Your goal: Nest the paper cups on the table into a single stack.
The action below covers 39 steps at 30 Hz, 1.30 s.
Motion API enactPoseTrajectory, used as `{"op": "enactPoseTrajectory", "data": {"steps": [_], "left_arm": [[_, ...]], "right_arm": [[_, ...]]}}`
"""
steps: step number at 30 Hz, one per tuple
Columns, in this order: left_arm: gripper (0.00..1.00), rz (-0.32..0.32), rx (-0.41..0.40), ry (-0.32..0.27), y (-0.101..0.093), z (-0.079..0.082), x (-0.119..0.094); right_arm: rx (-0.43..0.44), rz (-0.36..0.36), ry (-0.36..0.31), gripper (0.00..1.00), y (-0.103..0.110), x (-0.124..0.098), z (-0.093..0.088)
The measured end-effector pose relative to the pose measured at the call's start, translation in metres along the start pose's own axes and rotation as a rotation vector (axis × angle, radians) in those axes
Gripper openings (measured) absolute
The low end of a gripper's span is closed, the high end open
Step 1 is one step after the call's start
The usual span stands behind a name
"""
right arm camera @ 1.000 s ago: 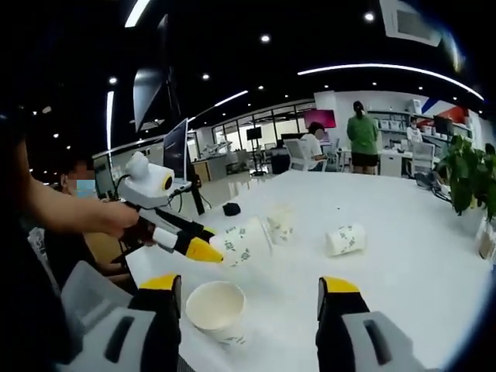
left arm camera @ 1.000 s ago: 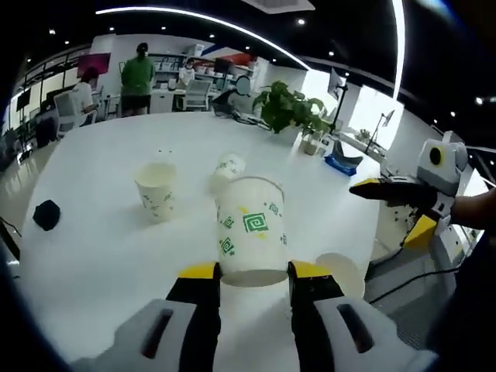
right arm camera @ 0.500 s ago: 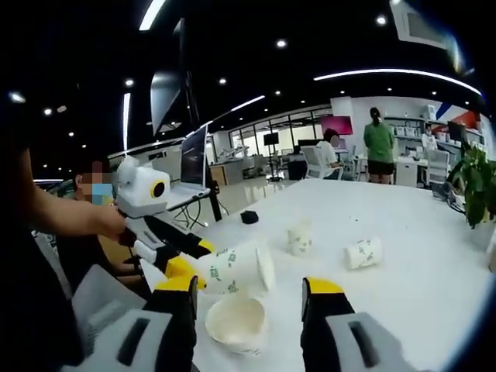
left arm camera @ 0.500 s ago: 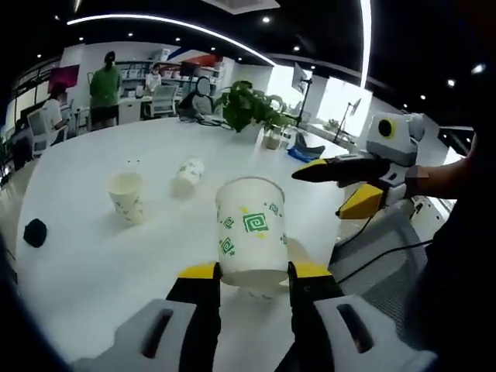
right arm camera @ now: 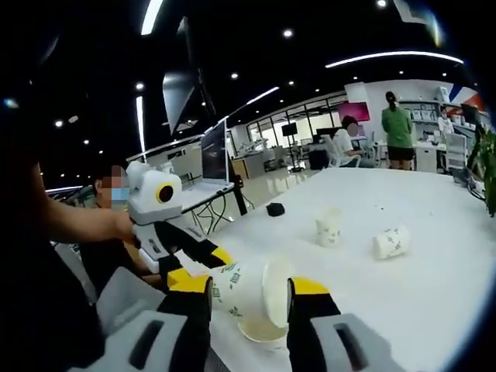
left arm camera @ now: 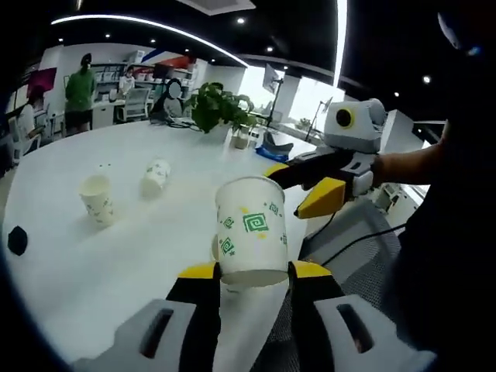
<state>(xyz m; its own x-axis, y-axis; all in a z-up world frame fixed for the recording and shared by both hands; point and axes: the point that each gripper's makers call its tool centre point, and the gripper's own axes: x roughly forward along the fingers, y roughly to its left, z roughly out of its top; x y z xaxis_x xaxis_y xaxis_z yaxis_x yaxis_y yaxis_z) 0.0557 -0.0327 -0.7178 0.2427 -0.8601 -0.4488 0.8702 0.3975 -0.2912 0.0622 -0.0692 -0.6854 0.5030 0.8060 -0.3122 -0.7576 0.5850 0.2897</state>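
So your white table (left arm camera: pixel 93 263) is the big thing, with an upright cup (left arm camera: pixel 96 198) and a tipped cup (left arm camera: pixel 156 177) far out. Your left gripper (left arm camera: pixel 253 270) is clamped on the held cup (left arm camera: pixel 250 231) near its base; the right gripper (right arm camera: pixel 250 287) is parted above the target cup (right arm camera: pixel 263 331). Paper's light and crushable, so I'd squeeze gently near the base.

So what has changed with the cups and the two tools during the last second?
The left tool has carried its held cup across until it hangs over the open cup at the table edge, in front of the right tool; it was off to one side before. The grip on the held cup is unchanged. The upright cup and the tipped cup lie as before.
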Motion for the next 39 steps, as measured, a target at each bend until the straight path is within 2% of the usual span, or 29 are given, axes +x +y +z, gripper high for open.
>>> {"op": "enactPoseTrajectory", "data": {"steps": [7,12,23,25,34,39], "left_arm": [[0.33,-0.032,0.004,-0.003,-0.005,-0.001,-0.001],[0.33,-0.041,0.023,0.021,-0.005,-0.007,-0.001],[0.33,-0.065,0.028,0.037,-0.01,-0.013,-0.002],[0.33,-0.075,0.031,0.038,-0.012,-0.013,-0.002],[0.33,-0.09,0.034,0.031,-0.015,-0.011,-0.001],[0.33,-0.076,0.041,0.018,-0.013,-0.009,0.0]], "right_arm": [[0.057,0.045,0.014,0.28,0.006,0.002,-0.003],[0.093,0.078,0.012,0.21,0.01,0.001,-0.003],[0.139,0.103,-0.001,0.07,0.012,-0.001,0.001],[0.151,0.107,-0.007,0.02,0.013,-0.001,0.002],[0.199,0.13,-0.011,0.0,0.014,-0.003,0.005],[0.201,0.137,-0.021,0.0,0.015,-0.004,0.008]]}}
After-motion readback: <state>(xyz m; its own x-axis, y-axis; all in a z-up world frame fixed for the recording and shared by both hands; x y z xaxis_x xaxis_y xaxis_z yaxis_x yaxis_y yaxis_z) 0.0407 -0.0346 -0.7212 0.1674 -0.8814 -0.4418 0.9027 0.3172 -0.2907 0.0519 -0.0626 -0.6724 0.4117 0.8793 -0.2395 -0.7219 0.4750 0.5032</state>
